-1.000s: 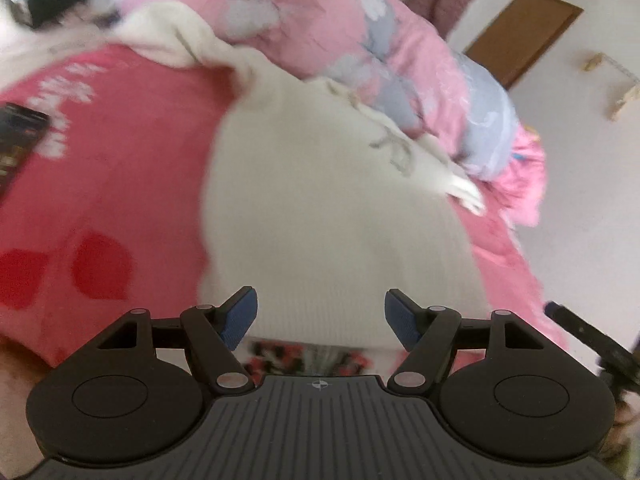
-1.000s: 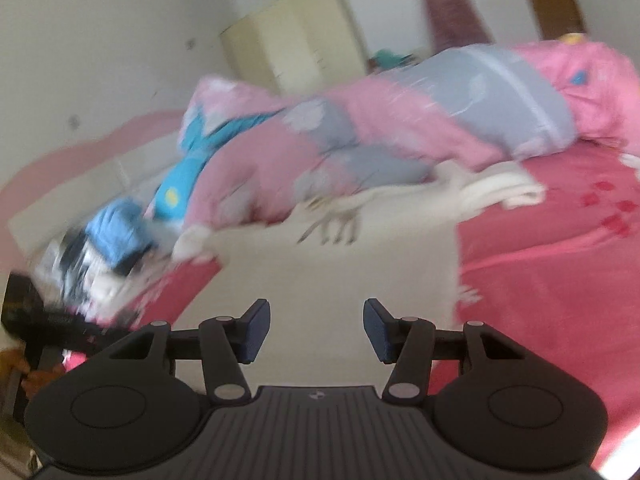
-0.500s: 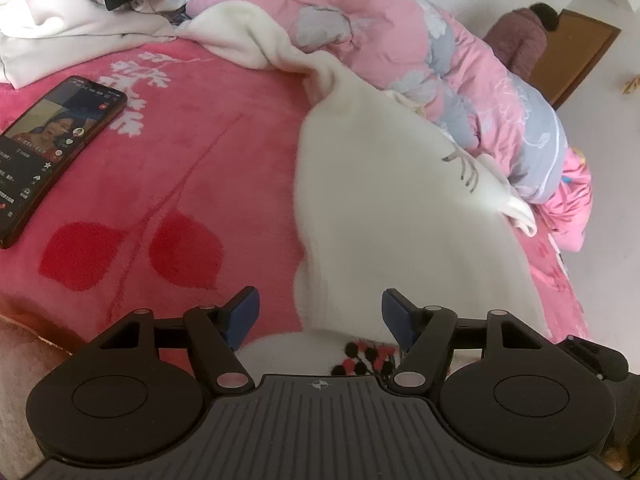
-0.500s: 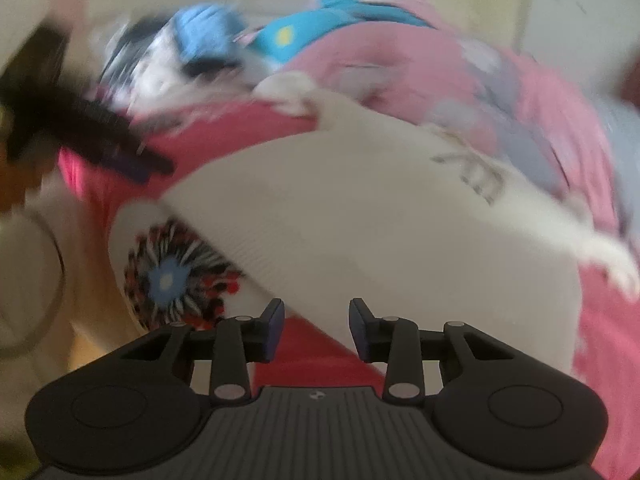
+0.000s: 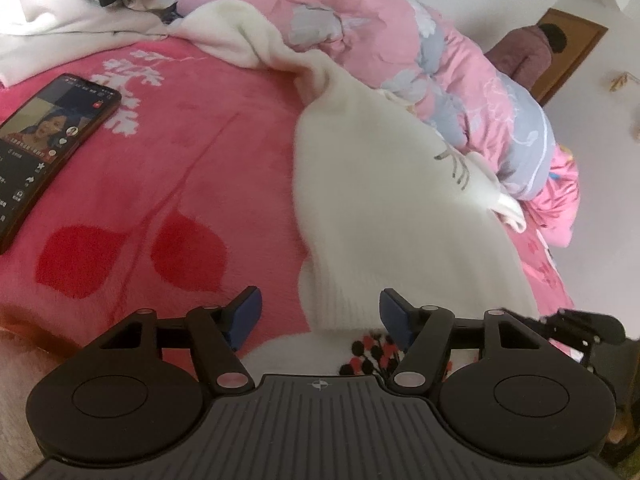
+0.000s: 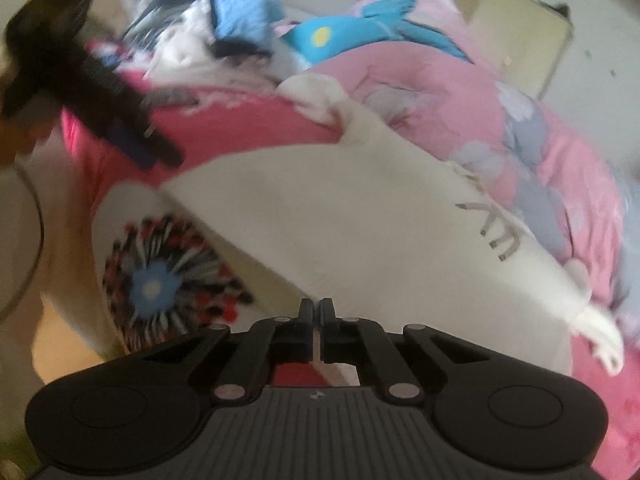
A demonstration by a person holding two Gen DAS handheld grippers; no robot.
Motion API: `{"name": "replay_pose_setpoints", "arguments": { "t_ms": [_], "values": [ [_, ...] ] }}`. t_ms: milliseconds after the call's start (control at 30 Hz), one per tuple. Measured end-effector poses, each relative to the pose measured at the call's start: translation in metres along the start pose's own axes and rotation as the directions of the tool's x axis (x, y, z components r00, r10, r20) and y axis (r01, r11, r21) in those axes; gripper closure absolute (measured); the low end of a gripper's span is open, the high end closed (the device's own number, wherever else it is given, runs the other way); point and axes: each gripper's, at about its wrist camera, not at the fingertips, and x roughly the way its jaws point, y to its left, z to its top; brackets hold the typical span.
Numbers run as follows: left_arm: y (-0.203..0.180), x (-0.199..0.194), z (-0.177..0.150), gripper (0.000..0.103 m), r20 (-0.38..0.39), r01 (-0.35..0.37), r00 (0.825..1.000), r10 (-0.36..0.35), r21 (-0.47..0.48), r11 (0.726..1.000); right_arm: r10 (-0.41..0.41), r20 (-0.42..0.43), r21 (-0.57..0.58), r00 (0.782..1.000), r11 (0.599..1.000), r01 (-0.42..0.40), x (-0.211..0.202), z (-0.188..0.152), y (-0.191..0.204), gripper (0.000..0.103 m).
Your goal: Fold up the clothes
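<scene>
Left gripper point(image 5: 320, 316) jaws apart and closing, straddling the ribbed hem of the cream sweater point(image 5: 400, 208), pads not pressing it; right gripper point(image 6: 317, 312) jaws clenched at the sweater's near edge, can't tell if cloth is pinched; sweater lies flat on the pink bed point(image 5: 160, 168); phone point(image 5: 44, 144) left; rumpled quilt point(image 5: 420, 52) beyond; person point(image 5: 528, 52) by the door.

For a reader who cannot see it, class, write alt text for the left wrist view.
A cream sweater lies spread on a pink blanket, its ribbed hem between the open, closing jaws of the left gripper, not yet pinched. A phone with a lit screen lies on the blanket at left, and a rumpled pink and grey quilt lies beyond the sweater.
</scene>
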Motion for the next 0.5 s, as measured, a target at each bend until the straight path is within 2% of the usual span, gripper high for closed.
{"name": "replay_pose_setpoints", "arguments": {
  "t_ms": [100,233,400,500],
  "values": [
    [-0.006,-0.006,-0.002,0.038,0.021,0.024,0.999,-0.025,0.050,0.998,0.003,0.004,0.056,1.000,0.998,-0.003,0.001,0.004,-0.009,0.102],
    [-0.027,-0.013,-0.010,0.035,0.026,0.023,0.999,-0.029,0.215,0.976,0.005,0.001,0.076,1.000,0.997,-0.005,0.005,0.004,-0.010,0.102],
    [-0.062,-0.009,-0.036,0.035,0.049,-0.056,0.998,0.037,0.472,0.880,0.011,-0.003,0.078,1.000,0.997,-0.011,0.010,0.002,-0.010,0.102],
    [-0.076,0.002,-0.043,0.037,0.089,-0.125,0.992,0.091,0.548,0.827,0.016,0.003,0.096,1.000,0.995,-0.016,0.010,0.002,-0.012,0.102]
  ]
}}
